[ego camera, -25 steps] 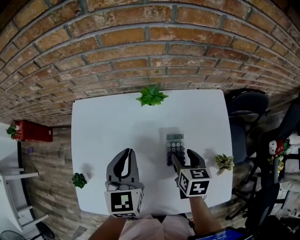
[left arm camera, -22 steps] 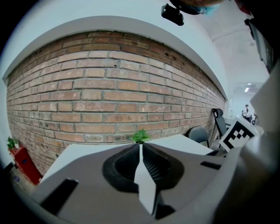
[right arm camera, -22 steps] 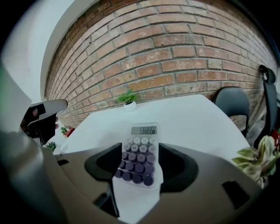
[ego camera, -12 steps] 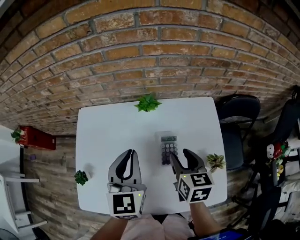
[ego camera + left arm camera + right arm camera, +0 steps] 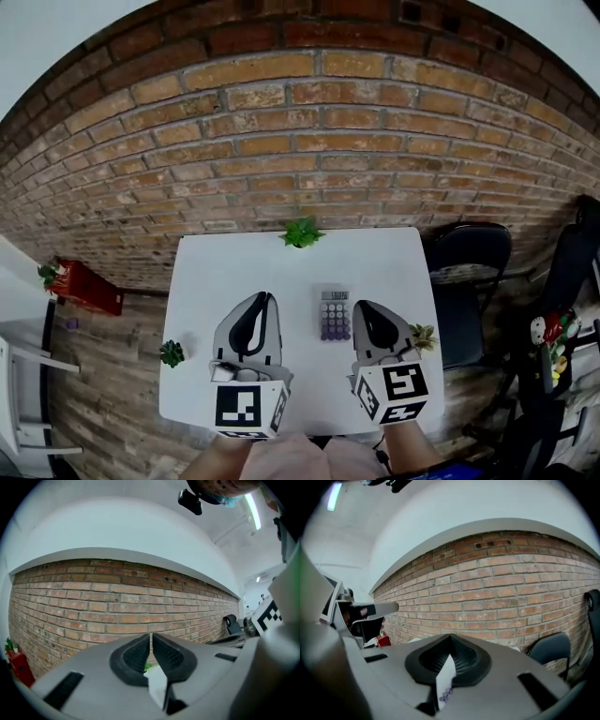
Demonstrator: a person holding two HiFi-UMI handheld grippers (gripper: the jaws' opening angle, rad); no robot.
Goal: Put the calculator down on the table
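Observation:
The calculator (image 5: pixel 335 315), grey with dark keys, lies flat on the white table (image 5: pixel 244 262), right of its middle. My right gripper (image 5: pixel 360 307) hovers just to the right of it, its jaws shut on nothing and not touching it. In the right gripper view a few of the calculator's keys (image 5: pixel 446 693) show through the slot below the shut right gripper (image 5: pixel 450 638). My left gripper (image 5: pixel 265 298) hangs over the table to the calculator's left, also shut and empty. In the left gripper view the left gripper (image 5: pixel 150 637) points level at the brick wall.
Small green plants stand at the table's far edge (image 5: pixel 301 232), left corner (image 5: pixel 172 353) and right edge (image 5: pixel 424 337). A black chair (image 5: pixel 466 258) is beside the table on the right. A red box (image 5: pixel 84 286) sits on the floor at the left. The brick wall (image 5: pixel 300 141) rises behind.
Both grippers have risen away from the table. The right jaws, open by the calculator's near end before, have shut empty. The calculator has stayed flat on the table.

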